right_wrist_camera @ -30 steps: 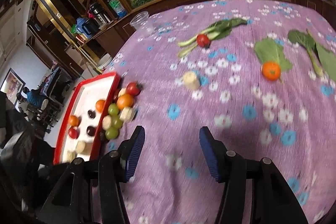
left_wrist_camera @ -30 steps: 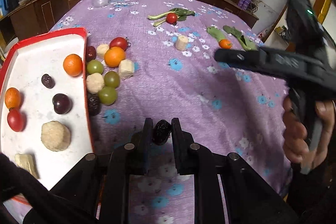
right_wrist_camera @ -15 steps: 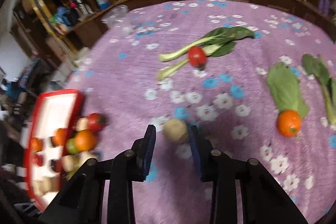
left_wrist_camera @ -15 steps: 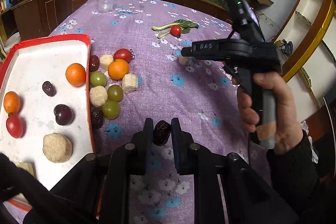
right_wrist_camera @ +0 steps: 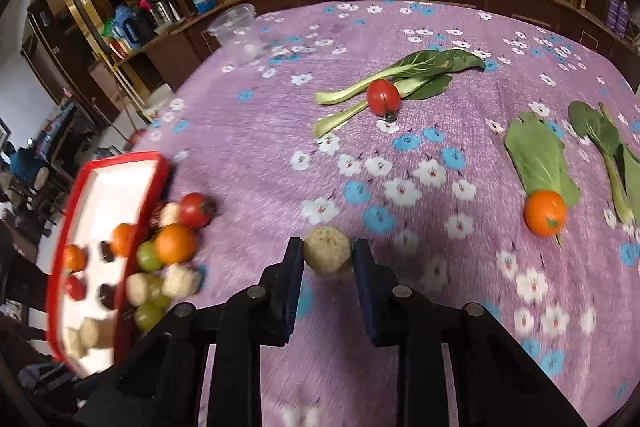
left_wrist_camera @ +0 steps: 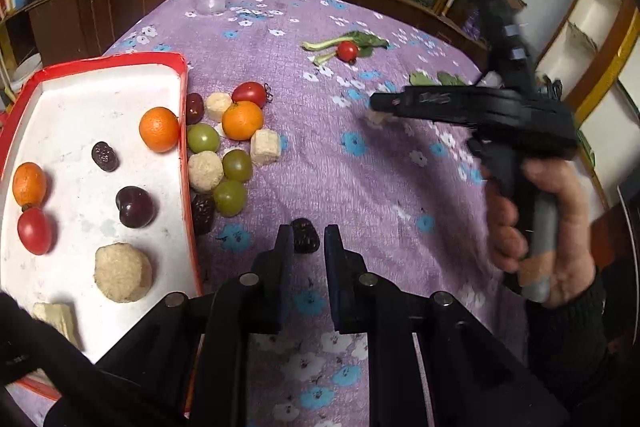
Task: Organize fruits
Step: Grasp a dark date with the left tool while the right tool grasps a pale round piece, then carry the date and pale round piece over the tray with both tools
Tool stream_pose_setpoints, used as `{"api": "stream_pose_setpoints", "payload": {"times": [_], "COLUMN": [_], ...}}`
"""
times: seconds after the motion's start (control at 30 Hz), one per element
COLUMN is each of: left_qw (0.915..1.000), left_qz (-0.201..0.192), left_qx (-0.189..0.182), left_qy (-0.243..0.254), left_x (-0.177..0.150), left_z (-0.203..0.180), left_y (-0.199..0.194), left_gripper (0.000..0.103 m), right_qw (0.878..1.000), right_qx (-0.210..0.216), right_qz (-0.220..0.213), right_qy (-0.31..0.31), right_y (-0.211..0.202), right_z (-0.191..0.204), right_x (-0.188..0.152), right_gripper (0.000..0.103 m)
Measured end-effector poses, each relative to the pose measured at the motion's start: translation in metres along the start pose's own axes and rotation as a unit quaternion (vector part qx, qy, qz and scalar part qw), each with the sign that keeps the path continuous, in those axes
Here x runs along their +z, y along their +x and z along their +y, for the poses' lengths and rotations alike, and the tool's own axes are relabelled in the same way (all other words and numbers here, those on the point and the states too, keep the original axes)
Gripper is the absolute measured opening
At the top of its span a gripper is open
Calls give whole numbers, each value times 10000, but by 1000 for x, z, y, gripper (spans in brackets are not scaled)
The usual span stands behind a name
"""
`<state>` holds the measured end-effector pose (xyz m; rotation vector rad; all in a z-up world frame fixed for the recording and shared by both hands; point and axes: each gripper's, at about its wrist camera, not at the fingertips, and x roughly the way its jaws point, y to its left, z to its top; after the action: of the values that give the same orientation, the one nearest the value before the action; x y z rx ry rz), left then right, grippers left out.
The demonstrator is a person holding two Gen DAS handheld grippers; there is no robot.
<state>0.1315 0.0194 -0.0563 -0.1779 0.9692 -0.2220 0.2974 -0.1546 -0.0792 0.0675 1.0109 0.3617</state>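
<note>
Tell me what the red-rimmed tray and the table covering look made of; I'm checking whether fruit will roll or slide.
The tray looks like thin card or foam: matte white floor with faint stains, a low red rim, no gloss. The table covering looks like soft napped fabric, plush or fleece: purple, fuzzy, a printed flower pattern, no shine.

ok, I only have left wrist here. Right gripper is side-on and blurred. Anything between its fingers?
Observer: Yes. In the right wrist view, the right gripper has a beige round chunk between its pads. The jaws have just been closing, and both pads look to be against it.
Operator: Any fruit behind that gripper? I only see leaf tips.
Observer: One orange, lying at the near end of a green leaf, with nothing gripping it.
</note>
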Motion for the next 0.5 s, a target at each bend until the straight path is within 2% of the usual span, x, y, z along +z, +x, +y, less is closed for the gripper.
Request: {"api": "stream_pose_setpoints", "payload": {"times": [0.13, 0.2, 0.27, 0.5], "left_qw": [9999, 9998, 9995, 9980], "left_qz": [40, 159, 274, 430], "left_qx": [119, 84, 121, 425], "left_qy": [27, -53, -43, 168], "left_x": [0, 0, 0, 2], "left_z": [2, 2, -1, -15], "left_y": [8, 15, 22, 42], "left_gripper": [16, 25, 39, 37], "right_qw": [9995, 9991, 9987, 9982], "right_qx": [236, 325, 419, 466], "right_qz": [-141, -174, -176, -221], "right_qy": [148, 197, 241, 293], "right_y": [-30, -39, -47, -57], "right_z": [2, 3, 2, -3], "right_x": [-21, -31, -41, -57], "right_gripper": [26, 26, 26, 26]}}
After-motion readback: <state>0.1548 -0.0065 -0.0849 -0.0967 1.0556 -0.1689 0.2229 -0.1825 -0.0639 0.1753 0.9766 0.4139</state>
